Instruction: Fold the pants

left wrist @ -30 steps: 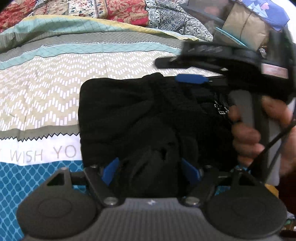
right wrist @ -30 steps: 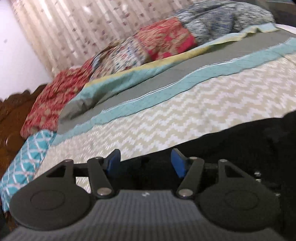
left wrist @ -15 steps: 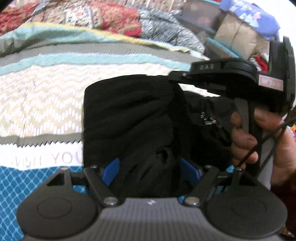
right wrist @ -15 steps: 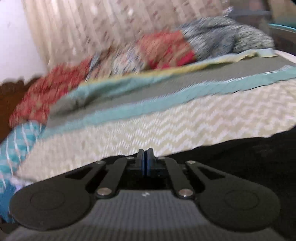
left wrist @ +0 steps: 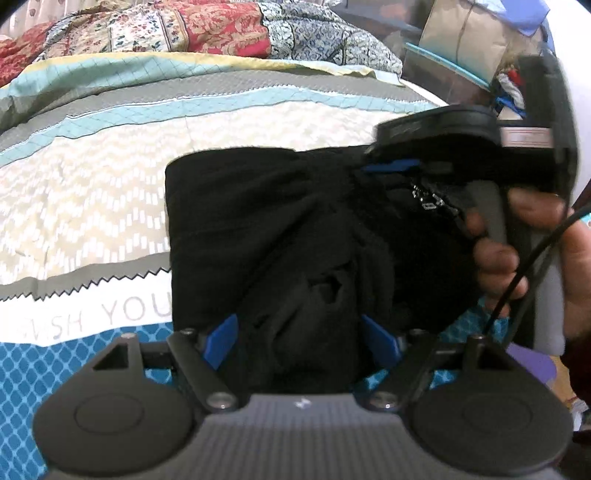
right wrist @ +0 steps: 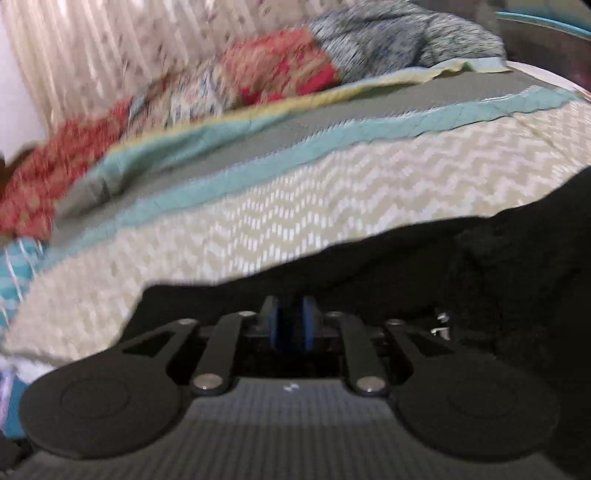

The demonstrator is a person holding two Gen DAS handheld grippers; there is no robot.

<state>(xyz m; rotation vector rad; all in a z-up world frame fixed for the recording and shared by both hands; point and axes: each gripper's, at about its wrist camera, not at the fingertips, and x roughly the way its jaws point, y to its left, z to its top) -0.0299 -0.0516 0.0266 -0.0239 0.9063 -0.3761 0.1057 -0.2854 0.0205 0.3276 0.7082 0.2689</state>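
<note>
Right gripper (right wrist: 291, 328), clamped shut half a second ago, now has jaws opening with only a thin gap between the blue pads at the far edge of the black pants (left wrist: 280, 236); can't tell if cloth is in that gap, so I read it as letting the fold go. Left gripper (left wrist: 301, 341) unchanged: jaws wide, straddling a bunched hump of pants without pinching, while the pants sit as a compact folded block on the chevron quilt (left wrist: 92, 192). Floral bedding (left wrist: 184, 29) behind, curtain (right wrist: 92, 48) beyond, a hand (left wrist: 524, 251) on the right handle.
</note>
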